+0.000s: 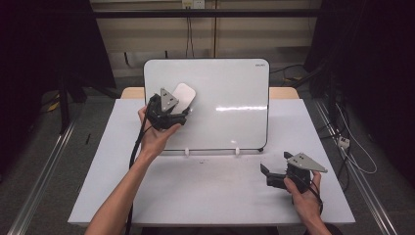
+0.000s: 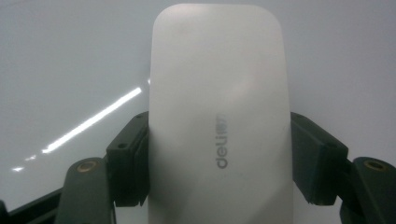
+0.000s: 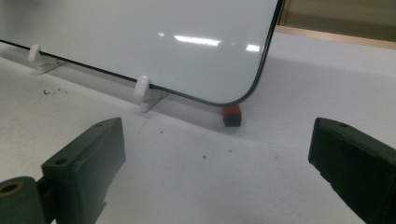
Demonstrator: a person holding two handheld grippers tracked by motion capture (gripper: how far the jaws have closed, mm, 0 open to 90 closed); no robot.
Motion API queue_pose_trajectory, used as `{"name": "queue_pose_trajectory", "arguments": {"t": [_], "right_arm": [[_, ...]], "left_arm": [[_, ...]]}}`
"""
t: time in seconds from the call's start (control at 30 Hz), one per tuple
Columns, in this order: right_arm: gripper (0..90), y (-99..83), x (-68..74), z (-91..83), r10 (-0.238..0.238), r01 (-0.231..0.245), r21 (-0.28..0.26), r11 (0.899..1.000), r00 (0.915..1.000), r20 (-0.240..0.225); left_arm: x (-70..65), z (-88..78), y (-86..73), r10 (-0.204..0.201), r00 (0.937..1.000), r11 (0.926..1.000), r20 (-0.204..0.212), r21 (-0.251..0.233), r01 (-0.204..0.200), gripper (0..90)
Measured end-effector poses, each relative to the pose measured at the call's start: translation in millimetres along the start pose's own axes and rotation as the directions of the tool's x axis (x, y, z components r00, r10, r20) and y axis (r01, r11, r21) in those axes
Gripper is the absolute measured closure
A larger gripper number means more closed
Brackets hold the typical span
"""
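My right gripper [image 1: 274, 177] rests near me at four o'clock on the table [image 1: 205, 196], jaws spread, nothing between them; farther off at eleven o'clock my left gripper [image 1: 182, 111] pinches the white eraser [image 2: 219, 116] by its sides, against the whiteboard [image 1: 230, 103].

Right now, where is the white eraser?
In the high view the white eraser is clamped in the left gripper, held against the upper left part of the whiteboard, far from the right gripper.
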State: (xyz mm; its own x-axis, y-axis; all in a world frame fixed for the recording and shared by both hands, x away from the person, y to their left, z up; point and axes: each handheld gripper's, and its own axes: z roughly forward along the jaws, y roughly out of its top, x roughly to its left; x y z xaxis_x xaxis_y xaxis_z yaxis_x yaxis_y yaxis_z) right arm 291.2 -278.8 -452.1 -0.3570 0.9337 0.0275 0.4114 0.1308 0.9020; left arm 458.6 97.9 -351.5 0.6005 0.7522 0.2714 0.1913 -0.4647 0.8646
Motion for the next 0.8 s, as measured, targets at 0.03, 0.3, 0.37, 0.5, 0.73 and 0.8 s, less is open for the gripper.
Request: {"name": "queue_pose_trajectory", "arguments": {"t": [0.03, 0.3, 0.37, 0.5, 0.73, 0.8], "right_arm": [[4.1, 0.0, 0.0, 0.0, 0.0, 0.0, 0.0, 1.0, 1.0, 0.0], [4.2, -0.1, 1.7, 0.5, -0.008, 0.008, 0.003, 1.0, 0.9999, -0.008], [4.1, -0.3, 2.1, -0.8, -0.008, 0.008, -0.003, 1.0, 0.9999, -0.006], [4.1, -0.8, 1.6, -1.9, -0.011, 0.011, -0.003, 1.0, 0.9999, -0.006], [4.1, -0.1, 0.1, -0.3, -0.006, 0.006, 0.001, 1.0, 1.0, 0.002], [4.1, -0.1, 0.8, 0.7, -0.006, 0.006, 0.003, 1.0, 1.0, 0.001]], "left_arm": [[-0.1, -1.5, 0.6, -0.004, 1.0, 0.9999, 0.002, -0.01, 0.004, 31.2], [-5.1, -18.7, 5.7, 0.026, 0.9996, 0.9991, 0.008, -0.033, -0.025, 31.1], [-7.6, -22.5, 6.9, 0.026, 0.9996, 0.9989, 0.006, -0.04, -0.026, 31.1], [-10.0, -27.5, 7.4, 0.029, 0.9996, 0.9985, 0.002, -0.047, -0.029, 31.1], [-1.8, -33.3, 2.4, -0.016, 0.9999, 0.9991, 0.004, -0.038, 0.016, 31.1], [0.0, -36.4, -0.6, -0.027, 0.9996, 0.9989, 0.006, -0.038, 0.028, 31.1]]}}
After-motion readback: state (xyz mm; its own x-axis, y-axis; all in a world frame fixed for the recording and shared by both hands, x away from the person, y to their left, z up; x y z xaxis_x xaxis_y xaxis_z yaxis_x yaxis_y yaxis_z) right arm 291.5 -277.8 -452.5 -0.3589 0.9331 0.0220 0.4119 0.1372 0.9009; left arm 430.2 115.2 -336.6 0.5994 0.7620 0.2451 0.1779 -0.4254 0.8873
